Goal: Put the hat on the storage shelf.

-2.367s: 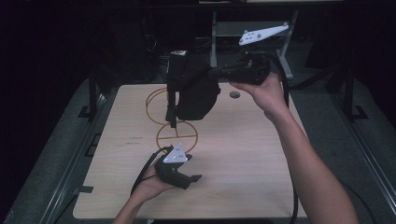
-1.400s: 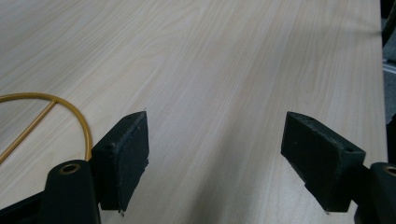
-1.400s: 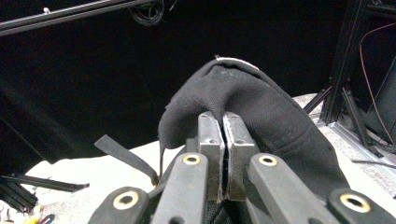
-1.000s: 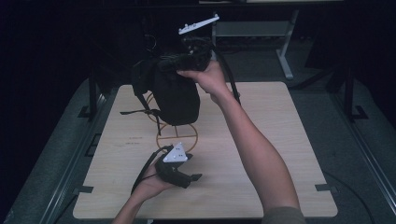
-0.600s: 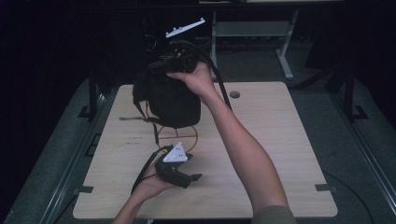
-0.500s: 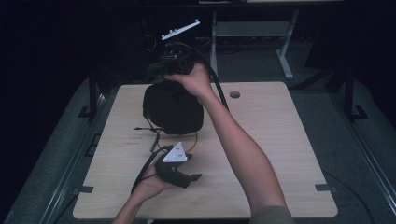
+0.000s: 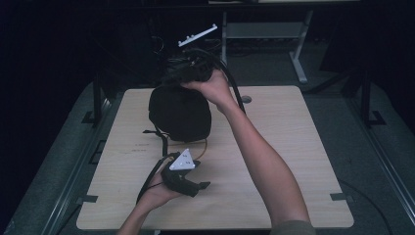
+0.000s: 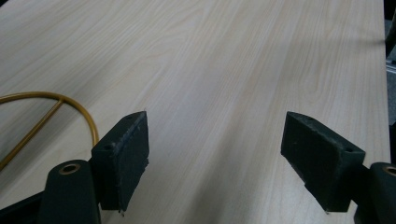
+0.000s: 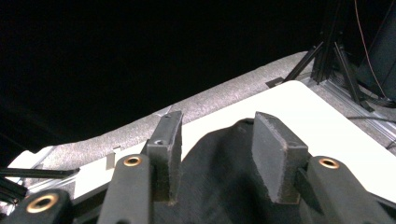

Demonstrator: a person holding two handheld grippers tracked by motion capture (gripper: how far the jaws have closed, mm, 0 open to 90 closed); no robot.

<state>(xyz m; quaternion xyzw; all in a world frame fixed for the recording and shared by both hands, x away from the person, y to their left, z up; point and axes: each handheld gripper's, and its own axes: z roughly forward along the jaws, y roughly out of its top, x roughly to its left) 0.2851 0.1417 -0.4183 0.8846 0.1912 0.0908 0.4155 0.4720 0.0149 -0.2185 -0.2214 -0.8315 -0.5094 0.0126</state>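
A soft black fabric bag (image 7: pixel 180 112) sits domed on the pale wood-grain tabletop (image 7: pixel 293 147), at twelve o'clock from the left gripper (image 7: pixel 188 182); the right gripper (image 9: pixel 215 154) has just been opening, jaws half apart astride a fabric fold; the left's jaws stand wide apart, holding nothing, beside a thin brass wire hoop (image 8: pixel 70 105).

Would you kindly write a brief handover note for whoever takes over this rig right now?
Left gripper: open, resting on the wooden table, nothing between its jaws.
Right gripper: jaws have just been opening; the black bag's fabric lies between them, pads not pressing.
Bag: on the table's far side, over the gold wire stand.
Done: bag brought down there.
Left: draw the right gripper away.
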